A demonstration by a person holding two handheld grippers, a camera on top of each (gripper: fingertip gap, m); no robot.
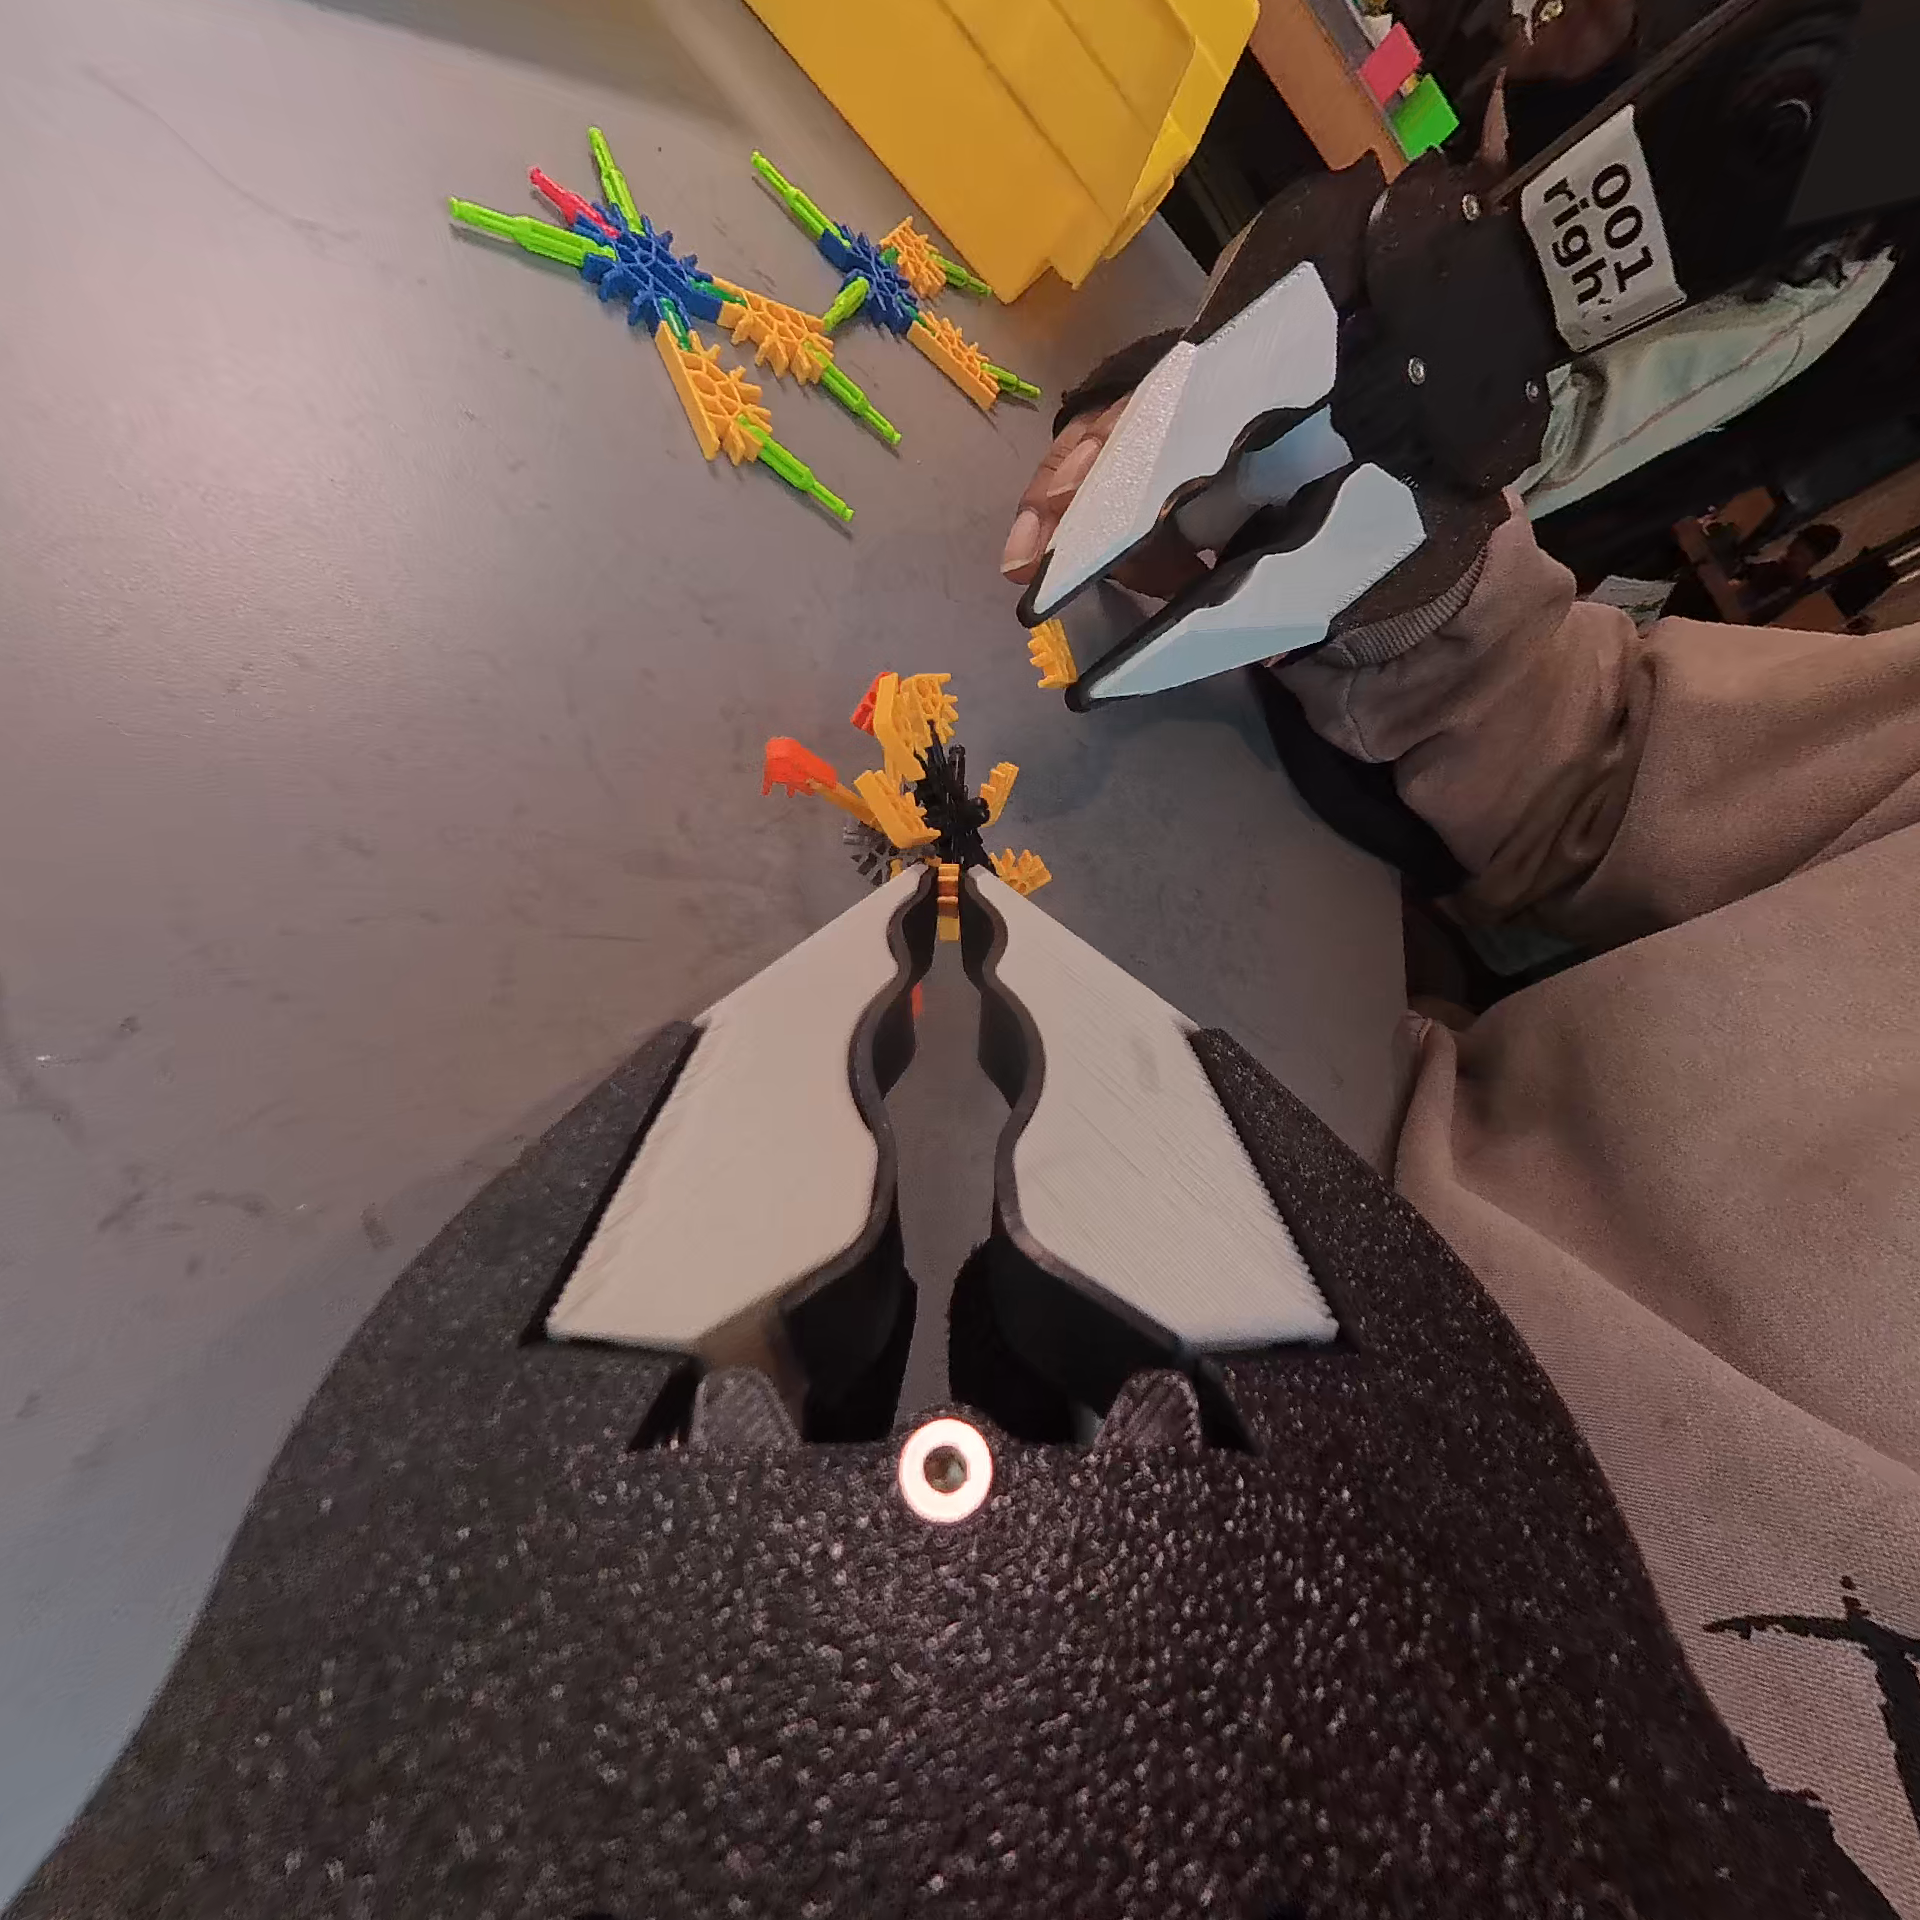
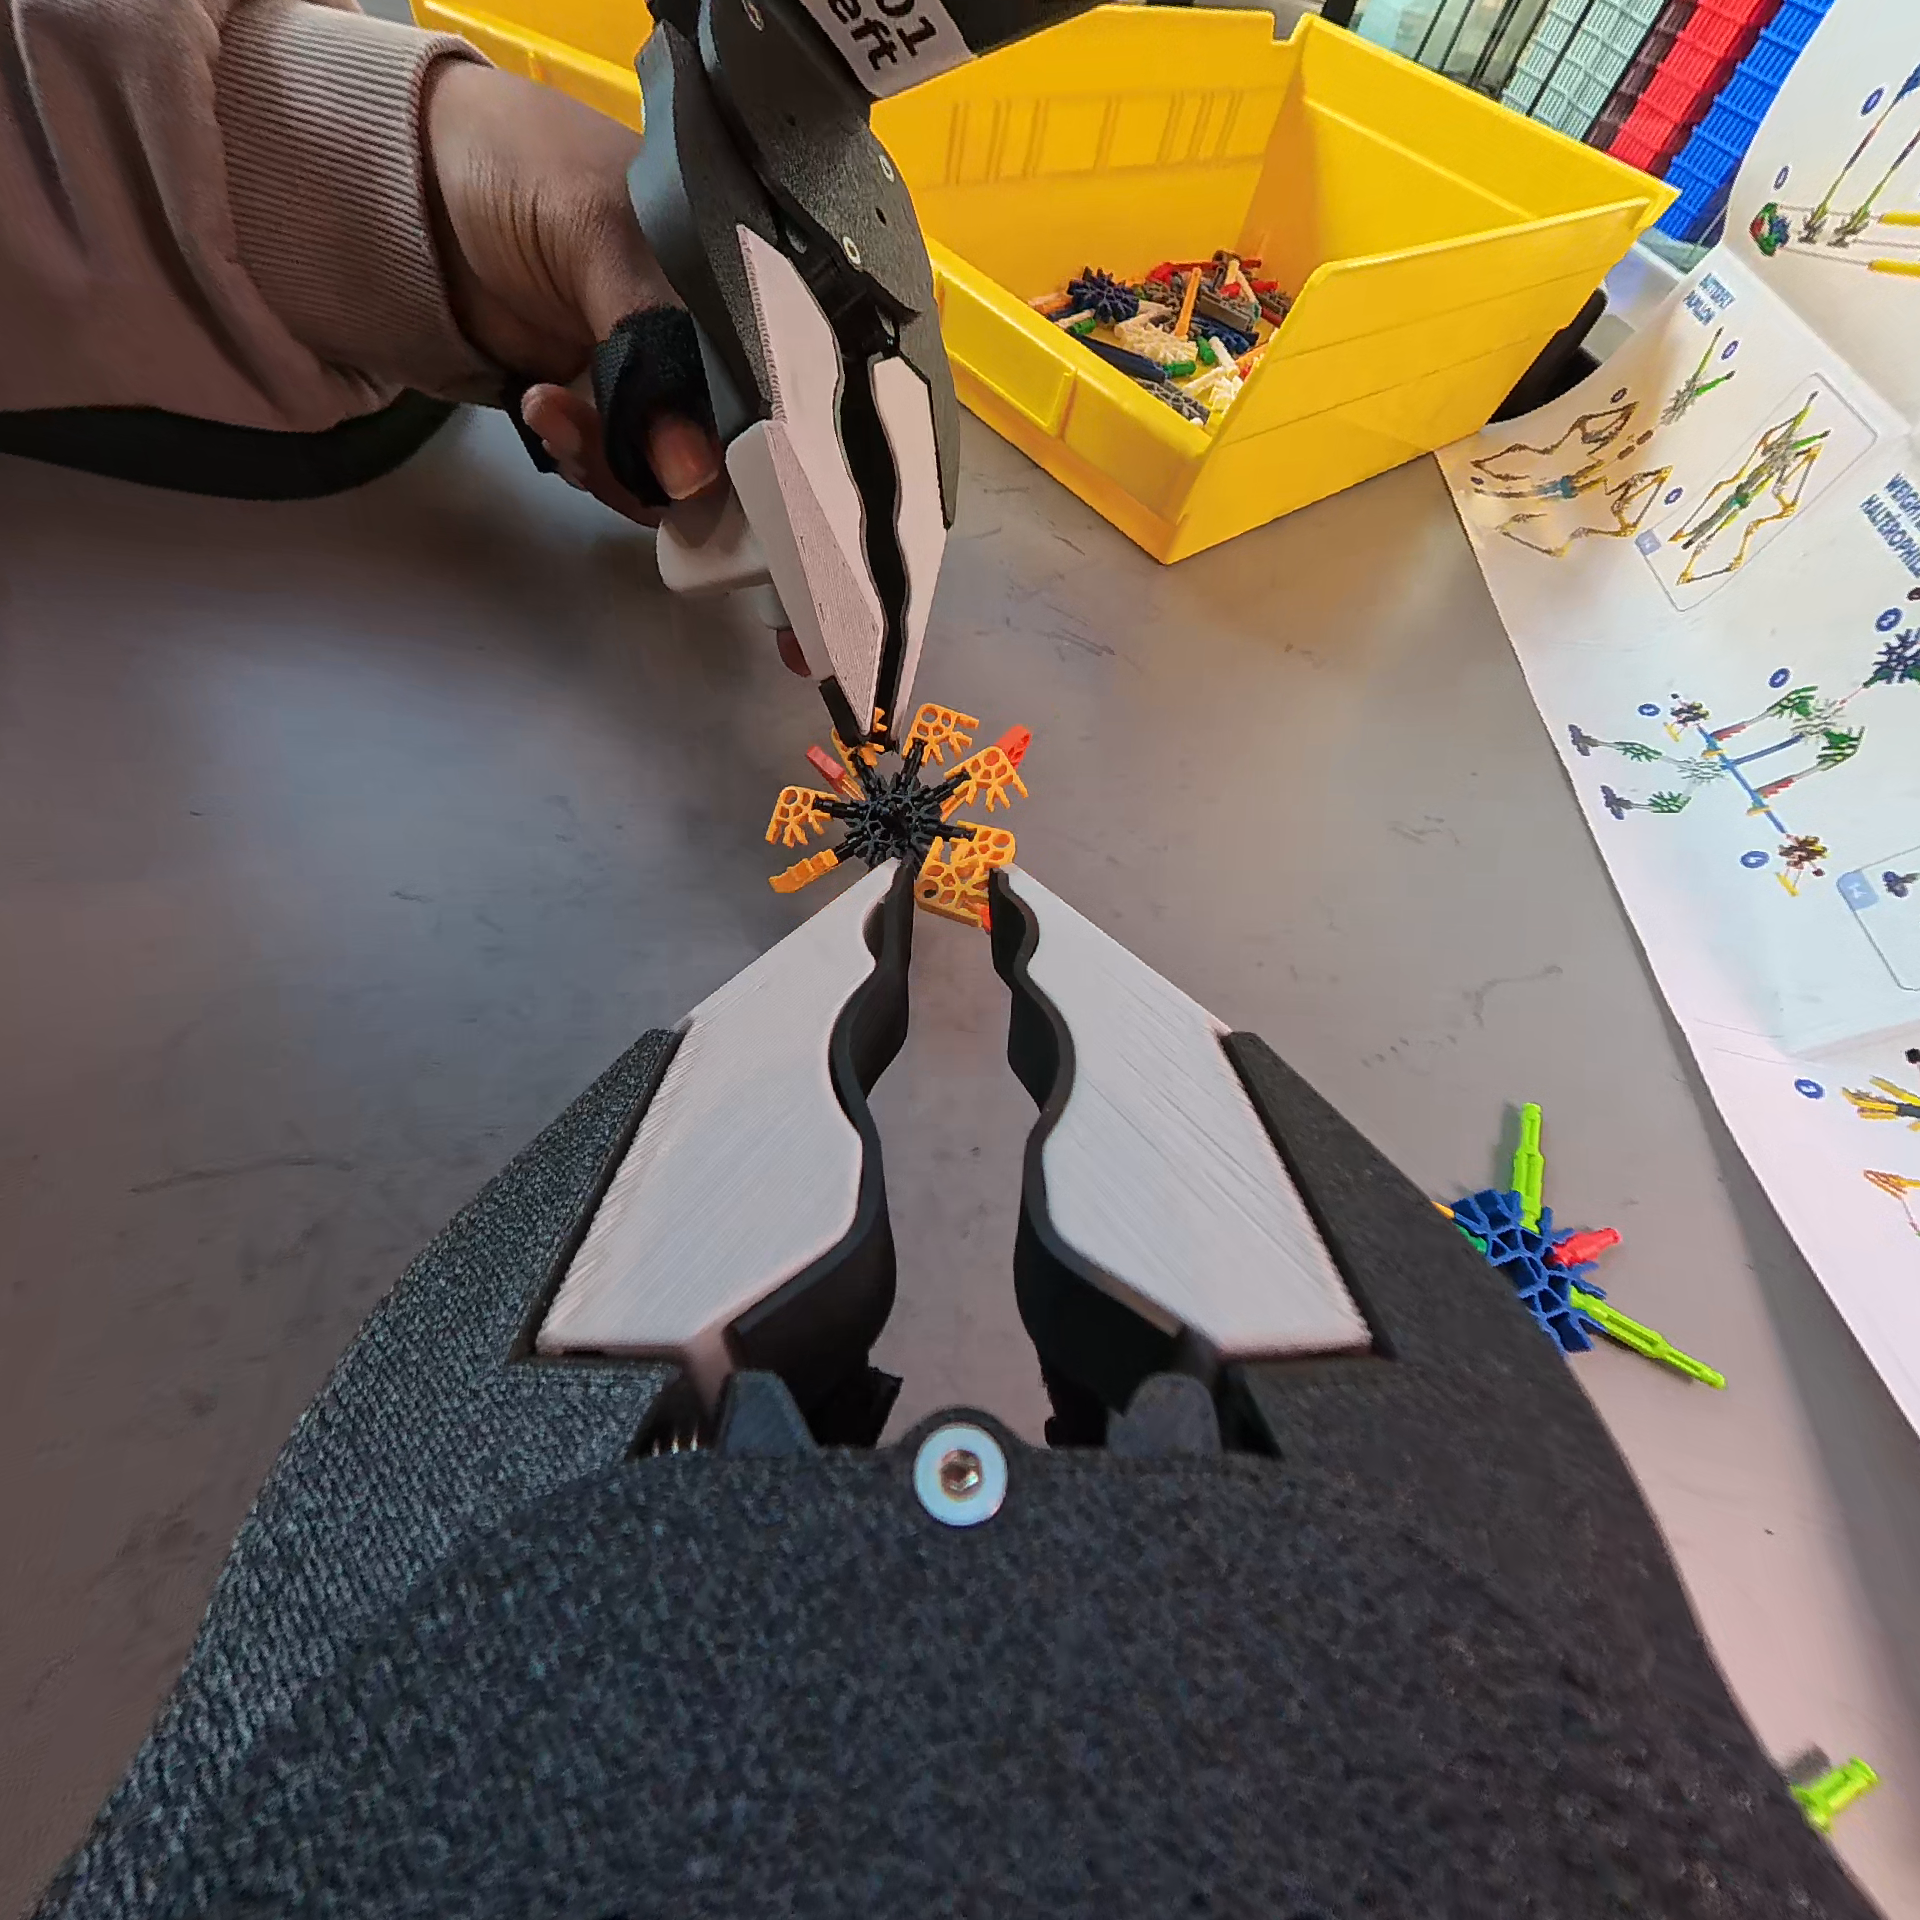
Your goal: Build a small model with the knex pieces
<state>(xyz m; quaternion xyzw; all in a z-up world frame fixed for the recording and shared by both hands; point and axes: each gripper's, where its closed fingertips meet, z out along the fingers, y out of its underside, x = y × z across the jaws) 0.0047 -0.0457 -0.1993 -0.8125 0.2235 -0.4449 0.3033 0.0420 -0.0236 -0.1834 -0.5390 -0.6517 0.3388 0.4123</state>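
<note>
1. Black textured housing of the left gripper (image 1: 948,883) fills the lower half of the left wrist view; its pale fingers (image 1: 790,1091) converge toward 12 o'clock and are seen pinched on an orange connector tab of the black-hubbed toy assembly (image 1: 930,795).
2. That assembly, a black hub ringed with orange connectors and red tips, is seen just above the grey tabletop (image 1: 312,727); contact with the surface cannot be determined.
3. In the right wrist view the right gripper (image 2: 951,883) is seen with its fingers (image 2: 1143,1122) parted, an orange connector piece (image 2: 961,878) lodged between the tips, beside the hub at 12 o'clock. Whether it is firmly gripped cannot be told.
4. A blue-hubbed assembly with green rods (image 1: 665,281) is noted at 11 o'clock in the left wrist view, a second one (image 1: 883,275) beside it.
5. A yellow bin (image 2: 1455,343) holding loose pieces is recorded at 1 o'clock in the right wrist view.
6. A printed instruction sheet (image 2: 1714,675) lies at 3 o'clock.
</note>
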